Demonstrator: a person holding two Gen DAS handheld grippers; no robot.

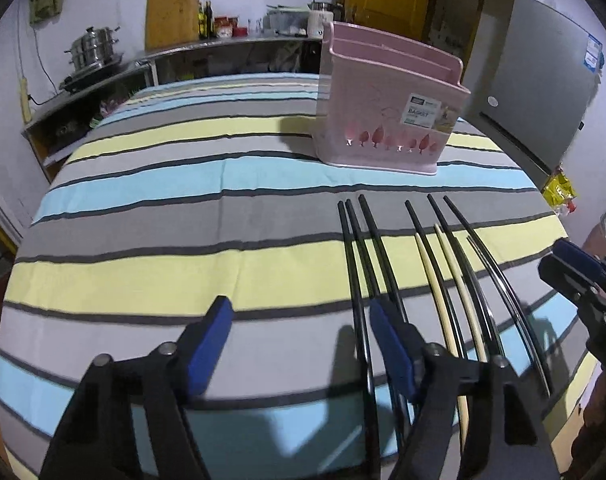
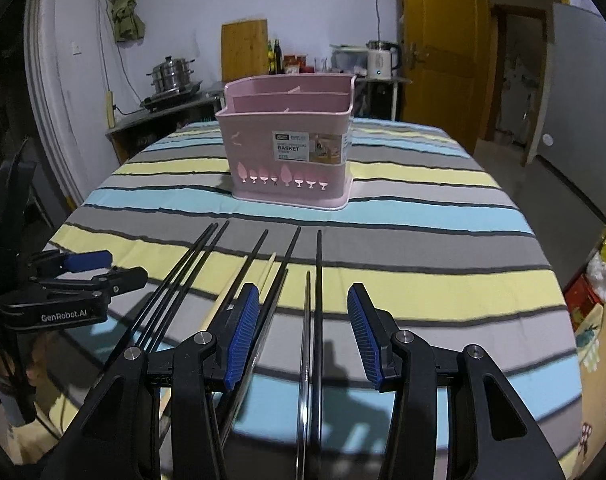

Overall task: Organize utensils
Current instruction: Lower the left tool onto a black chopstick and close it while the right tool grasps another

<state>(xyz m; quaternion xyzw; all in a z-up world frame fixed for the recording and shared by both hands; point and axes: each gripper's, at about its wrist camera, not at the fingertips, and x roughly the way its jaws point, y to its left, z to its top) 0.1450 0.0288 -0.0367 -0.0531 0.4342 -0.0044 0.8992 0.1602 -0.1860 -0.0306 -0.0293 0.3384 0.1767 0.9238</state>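
At the far left of the left wrist view, about nine to ten o'clock, a steel steamer pot (image 1: 93, 46) sits on a low counter (image 1: 103, 80) against the wall, with a wooden cutting board (image 1: 171, 14) leaning upright at eleven o'clock. The striped tablecloth (image 1: 183, 208) fills the middle. Low in that view, at six o'clock, the left gripper (image 1: 299, 320) hangs above the cloth with its blue pads apart and bare cloth between them; it grips nothing. Its right-hand finger (image 1: 391, 348) lies over the leftmost black chopsticks (image 1: 367, 248), though I cannot tell whether it touches them. The chopsticks fan out side by side from five o'clock toward the centre, dark ones mixed with two pale chopsticks (image 1: 451, 264), all flat on the cloth. Beyond their tips, at one o'clock, the pink basket (image 1: 383, 108) stands upright on the cloth, well apart from them, its divided compartments showing nothing inside from either view. At the right edge, three o'clock, the right gripper (image 1: 571, 268) enters the frame.

In the right wrist view the right gripper (image 2: 303, 312) sits at six o'clock, jaws spread wide and holding nothing; a single black chopstick (image 2: 319, 280) and a thin metal chopstick (image 2: 306, 320) lie on the cloth in the gap between its fingers, touched by neither pad. The basket (image 2: 287, 148) stands at twelve o'clock.
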